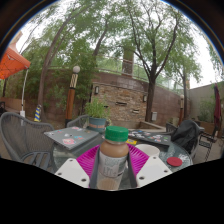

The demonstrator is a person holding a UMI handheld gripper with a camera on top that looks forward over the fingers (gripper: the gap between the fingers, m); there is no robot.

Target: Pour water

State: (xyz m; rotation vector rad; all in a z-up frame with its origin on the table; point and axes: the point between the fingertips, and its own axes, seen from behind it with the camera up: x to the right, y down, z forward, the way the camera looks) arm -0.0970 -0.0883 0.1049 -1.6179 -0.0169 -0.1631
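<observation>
Between tongs: bottle [113, 158], green cap, upright
tongs [113, 165]: closed on bottle, both pads [88, 160] pressing
worktop [75, 137]: beyond, with plant [97, 112]

Bottle [113, 160]: green cap, amber-brown body — lower centre
Finger pads [90, 158]: magenta
Fingers [73, 172]: white
Awning [11, 62]: orange — upper left
Wall [125, 100]: tan stone
Trees [120, 35]: green

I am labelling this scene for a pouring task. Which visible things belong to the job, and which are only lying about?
For the job:
- bottle with green cap, gripped between the fingers

Lying about:
- potted plant
- red lid
- metal chair
- table
</observation>
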